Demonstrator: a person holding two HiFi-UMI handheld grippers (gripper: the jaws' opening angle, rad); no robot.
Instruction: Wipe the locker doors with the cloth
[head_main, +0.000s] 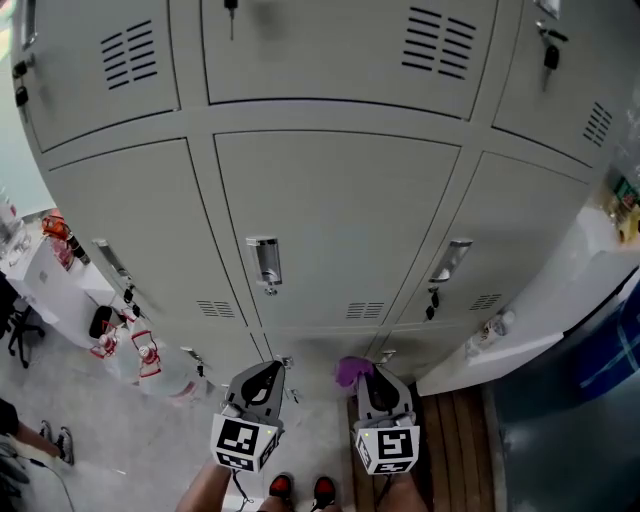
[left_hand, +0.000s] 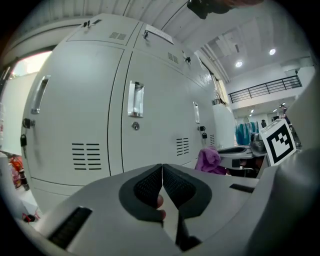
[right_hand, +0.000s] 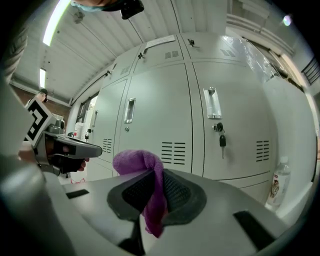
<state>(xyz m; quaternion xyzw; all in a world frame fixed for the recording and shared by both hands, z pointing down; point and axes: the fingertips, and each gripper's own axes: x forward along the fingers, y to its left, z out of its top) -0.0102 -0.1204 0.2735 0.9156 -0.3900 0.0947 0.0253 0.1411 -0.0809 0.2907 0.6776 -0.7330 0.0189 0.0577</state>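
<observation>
Light grey locker doors (head_main: 335, 225) fill the head view, each with a recessed handle (head_main: 264, 262) and vent slots. My right gripper (head_main: 372, 374) is shut on a purple cloth (right_hand: 145, 172), which bunches above the jaws and hangs down between them. The purple cloth (head_main: 351, 369) shows low in the head view, a little short of the bottom doors. My left gripper (head_main: 262, 375) hangs beside it, jaws shut with nothing between them (left_hand: 162, 172). The purple cloth (left_hand: 208, 159) also shows at the right of the left gripper view.
Keys (head_main: 432, 302) hang from a lock on the right-hand door (right_hand: 221, 140). A plastic bottle (right_hand: 278, 186) stands by the lockers' right end. Red and white items (head_main: 130, 350) sit on the floor at left. A wooden slat floor (head_main: 455, 440) lies at right. My shoes (head_main: 300, 489) show below.
</observation>
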